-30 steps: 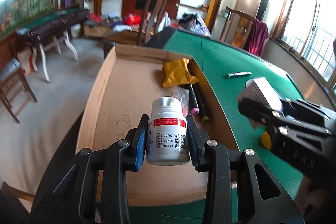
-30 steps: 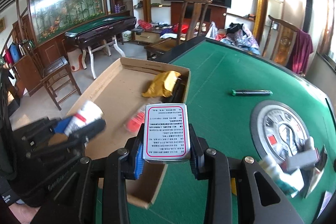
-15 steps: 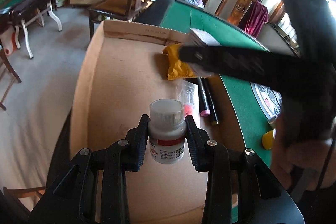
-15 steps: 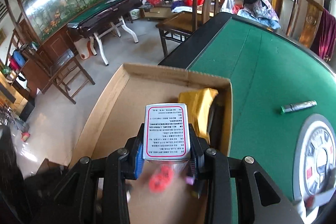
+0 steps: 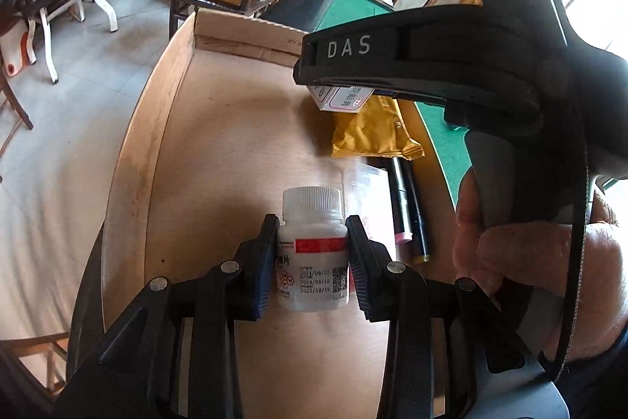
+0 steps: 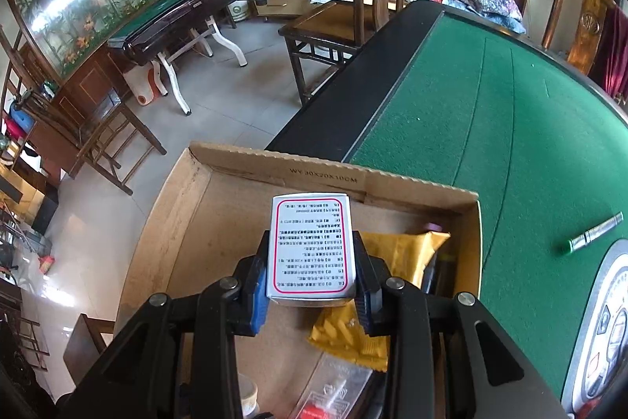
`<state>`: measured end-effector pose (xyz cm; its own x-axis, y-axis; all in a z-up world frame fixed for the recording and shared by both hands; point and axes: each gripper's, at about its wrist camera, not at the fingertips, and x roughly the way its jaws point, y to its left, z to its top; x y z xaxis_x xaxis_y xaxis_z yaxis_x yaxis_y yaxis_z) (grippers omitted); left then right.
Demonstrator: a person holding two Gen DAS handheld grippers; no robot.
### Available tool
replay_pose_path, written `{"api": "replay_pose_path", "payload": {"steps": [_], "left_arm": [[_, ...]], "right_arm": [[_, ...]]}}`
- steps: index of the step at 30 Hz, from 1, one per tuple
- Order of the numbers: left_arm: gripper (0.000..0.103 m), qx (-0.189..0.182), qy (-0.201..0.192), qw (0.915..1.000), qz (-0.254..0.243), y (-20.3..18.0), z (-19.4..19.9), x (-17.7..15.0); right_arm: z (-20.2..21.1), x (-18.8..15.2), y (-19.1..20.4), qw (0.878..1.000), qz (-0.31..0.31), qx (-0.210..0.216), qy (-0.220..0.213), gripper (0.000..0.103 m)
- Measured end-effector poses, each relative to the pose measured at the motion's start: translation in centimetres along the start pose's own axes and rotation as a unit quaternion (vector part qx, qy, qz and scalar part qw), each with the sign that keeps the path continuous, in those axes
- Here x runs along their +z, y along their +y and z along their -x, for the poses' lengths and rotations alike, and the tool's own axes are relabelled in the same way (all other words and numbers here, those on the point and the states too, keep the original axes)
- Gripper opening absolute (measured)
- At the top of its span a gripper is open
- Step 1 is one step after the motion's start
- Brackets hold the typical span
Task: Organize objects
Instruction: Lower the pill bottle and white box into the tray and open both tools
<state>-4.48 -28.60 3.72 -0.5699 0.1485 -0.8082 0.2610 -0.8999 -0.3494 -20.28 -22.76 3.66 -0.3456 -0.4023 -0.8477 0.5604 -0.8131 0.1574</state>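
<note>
Cardboard box (image 5: 165, 128) is being loaded: white pill bottle (image 5: 313, 254) is being gripped by the left claw (image 5: 313, 262) above the bare floor, and medicine carton (image 6: 311, 249) by the right claw (image 6: 311, 285), yellow pouch (image 6: 400, 254) just beyond, for setting down.

white pill bottle (image 5: 312, 254) upright, white med box (image 6: 311, 249), both over cardboard box (image 6: 274, 163)

Green felt table (image 6: 490, 144) (cardboard box (image 6: 322, 175), silver pen (image 6: 594, 233))
</note>
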Motion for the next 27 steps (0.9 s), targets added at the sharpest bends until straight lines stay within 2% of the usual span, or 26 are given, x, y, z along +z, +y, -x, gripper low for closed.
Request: {"api": "replay_pose_path", "payload": {"steps": [12,14,17,22,27], "left_arm": [[0.034,-0.008,0.002,1.0000,0.004,-0.2,0.5,-0.2],[0.034,-0.008,0.002,1.0000,0.003,-0.3,0.7,-0.4],[0.034,-0.009,-0.001,1.0000,0.002,-0.6,1.1,-0.8],[0.034,-0.010,-0.011,0.9999,0.005,-0.7,1.8,-1.2],[0.034,-0.010,-0.031,0.9994,0.009,-1.1,3.1,-1.8]], "right_arm": [[0.1,-0.1,-0.1,1.000,-0.007,0.022,0.003,0.035],[0.4,-0.2,0.0,1.000,0.000,0.012,0.002,0.037],[1.4,-0.6,0.1,1.000,0.003,0.009,-0.008,0.037],[4.2,-2.0,-0.7,0.999,-0.007,0.038,-0.025,0.037],[7.7,-5.2,-2.1,0.996,-0.022,0.070,-0.044,0.037]]}}
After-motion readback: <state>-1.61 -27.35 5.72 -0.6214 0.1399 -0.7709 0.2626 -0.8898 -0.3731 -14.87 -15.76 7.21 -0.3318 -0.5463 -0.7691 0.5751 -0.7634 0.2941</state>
